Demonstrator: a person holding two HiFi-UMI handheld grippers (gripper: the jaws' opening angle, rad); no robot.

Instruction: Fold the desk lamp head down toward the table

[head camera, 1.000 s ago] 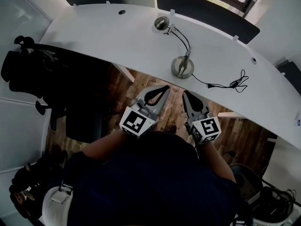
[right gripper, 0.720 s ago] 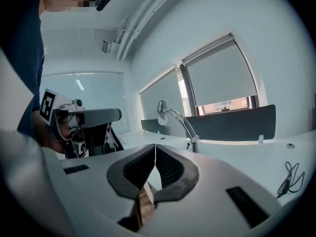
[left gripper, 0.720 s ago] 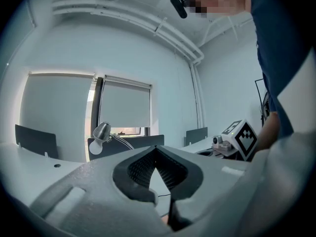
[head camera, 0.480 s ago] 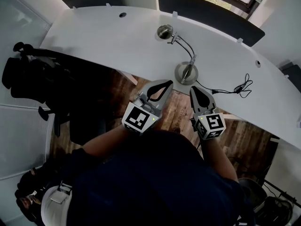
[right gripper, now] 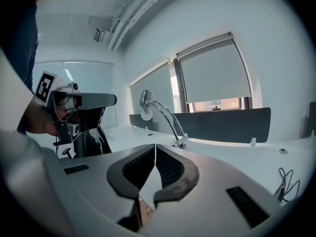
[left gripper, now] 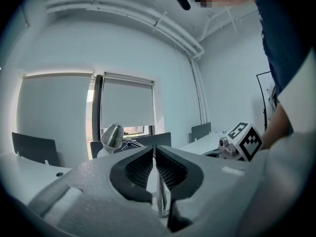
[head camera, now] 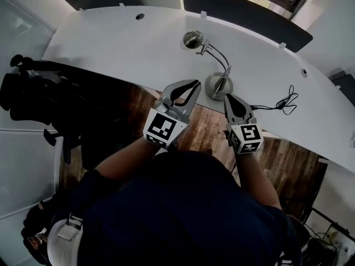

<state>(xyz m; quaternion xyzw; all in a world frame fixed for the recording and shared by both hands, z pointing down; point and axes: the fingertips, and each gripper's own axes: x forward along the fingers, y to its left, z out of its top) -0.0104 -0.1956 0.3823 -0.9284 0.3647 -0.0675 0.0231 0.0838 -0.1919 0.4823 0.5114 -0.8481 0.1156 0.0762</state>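
A silver desk lamp stands on the white curved desk [head camera: 111,43]. Its round base [head camera: 217,86] sits near the desk's front edge, and its curved arm [head camera: 217,54] rises to the small head [head camera: 193,38], which is held up. My left gripper [head camera: 194,83] is shut and empty, just left of the base at the desk edge. My right gripper [head camera: 228,97] is also shut and empty, just in front of the base. The left gripper view has the lamp head [left gripper: 112,136] beyond the closed tips [left gripper: 154,149]. In the right gripper view the lamp arm [right gripper: 165,115] stands past the closed tips [right gripper: 155,147].
A black power cable [head camera: 280,101] trails right from the lamp base. Dark partition panels [head camera: 244,15] line the desk's far side. A black office chair [head camera: 39,93] stands left of me over the wood floor [head camera: 208,129].
Both grippers have moved forward from over the floor to the desk's front edge, close to the lamp base. Both stayed shut.
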